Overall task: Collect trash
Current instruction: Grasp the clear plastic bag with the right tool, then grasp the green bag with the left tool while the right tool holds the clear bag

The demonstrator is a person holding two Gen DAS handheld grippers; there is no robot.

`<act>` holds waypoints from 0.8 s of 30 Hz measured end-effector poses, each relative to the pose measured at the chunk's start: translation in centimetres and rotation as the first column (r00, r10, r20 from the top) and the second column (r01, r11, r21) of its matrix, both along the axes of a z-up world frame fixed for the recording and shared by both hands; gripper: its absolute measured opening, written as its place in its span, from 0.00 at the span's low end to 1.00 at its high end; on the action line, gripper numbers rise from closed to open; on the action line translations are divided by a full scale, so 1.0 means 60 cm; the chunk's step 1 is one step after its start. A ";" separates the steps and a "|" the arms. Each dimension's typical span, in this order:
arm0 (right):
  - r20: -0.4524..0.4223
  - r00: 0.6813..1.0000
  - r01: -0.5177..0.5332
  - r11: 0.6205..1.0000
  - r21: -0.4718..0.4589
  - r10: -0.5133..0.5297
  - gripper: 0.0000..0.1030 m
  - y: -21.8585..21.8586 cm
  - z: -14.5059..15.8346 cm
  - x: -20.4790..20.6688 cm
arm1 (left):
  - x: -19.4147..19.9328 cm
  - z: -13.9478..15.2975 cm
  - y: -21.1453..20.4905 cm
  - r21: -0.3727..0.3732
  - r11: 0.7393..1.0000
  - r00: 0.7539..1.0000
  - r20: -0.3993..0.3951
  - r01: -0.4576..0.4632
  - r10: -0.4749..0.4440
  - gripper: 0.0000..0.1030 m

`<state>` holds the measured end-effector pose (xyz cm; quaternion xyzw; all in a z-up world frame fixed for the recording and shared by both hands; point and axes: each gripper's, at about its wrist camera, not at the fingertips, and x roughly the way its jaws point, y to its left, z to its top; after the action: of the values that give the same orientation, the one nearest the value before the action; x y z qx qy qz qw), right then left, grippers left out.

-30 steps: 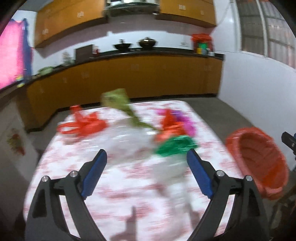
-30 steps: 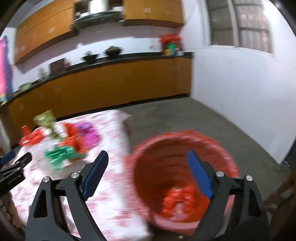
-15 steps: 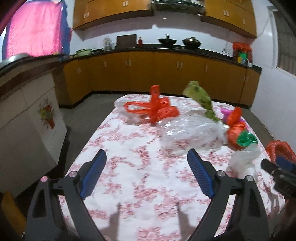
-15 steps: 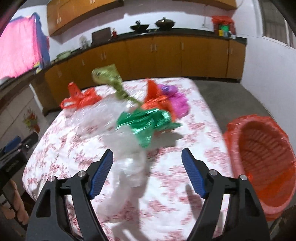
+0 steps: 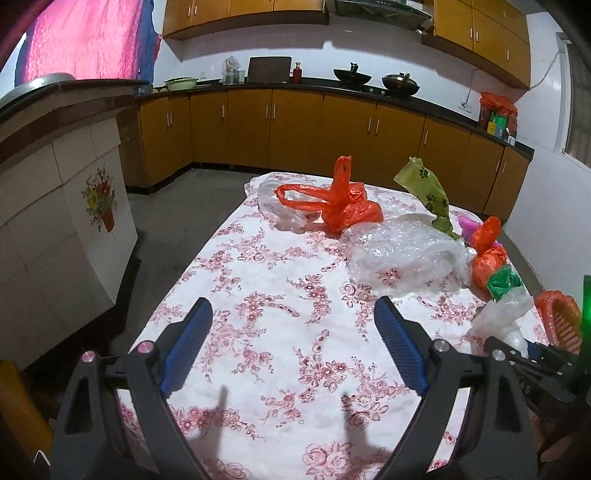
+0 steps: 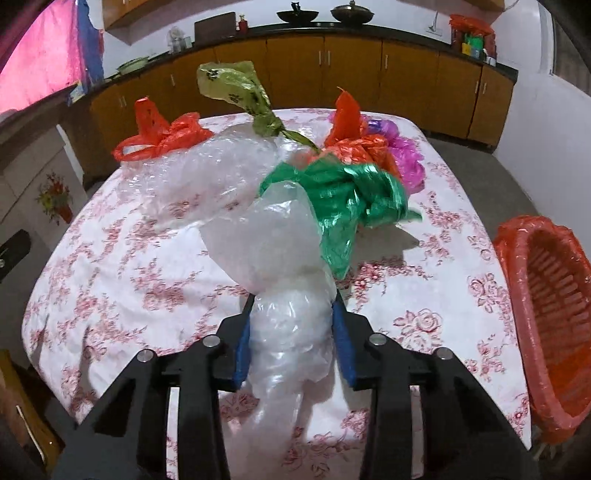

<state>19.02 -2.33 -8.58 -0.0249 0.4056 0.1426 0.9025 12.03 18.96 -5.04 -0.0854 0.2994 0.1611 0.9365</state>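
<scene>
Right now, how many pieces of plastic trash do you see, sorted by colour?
orange bags: 2
clear plastic: 3
bright green bag: 1
olive bag: 1
pink bag: 1
Total: 8

— Where am I working here?

— In a home kitchen. Orange-brown base cabinets run along the far wall under a dark countertop, with matching wall cabinets above.

— Anything that shows cooking?

— Two dark woks sit far off on the counter, with a red bottle to their left. Near me stands a table under a floral cloth.
</scene>
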 end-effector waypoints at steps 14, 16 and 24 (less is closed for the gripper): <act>0.138 0.990 -0.029 0.994 0.102 0.014 0.35 -0.052 0.091 -0.055 | 0.034 0.011 -0.056 0.000 0.996 0.996 0.009 0.092 -0.092 0.85; 0.154 0.988 0.013 0.995 0.097 -0.028 0.35 -0.079 0.098 -0.053 | 0.046 0.011 -0.074 -0.006 0.992 0.992 0.005 0.128 -0.128 0.85; 0.153 0.953 0.246 0.963 0.109 -0.261 0.35 -0.230 0.103 -0.038 | 0.124 -0.005 -0.199 -0.026 0.939 0.938 -0.036 0.343 -0.344 0.85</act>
<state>16.73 -16.10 -2.42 0.0557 0.3221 0.0410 0.9442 19.47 6.99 -5.32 -0.0378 0.3302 -0.0062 0.9431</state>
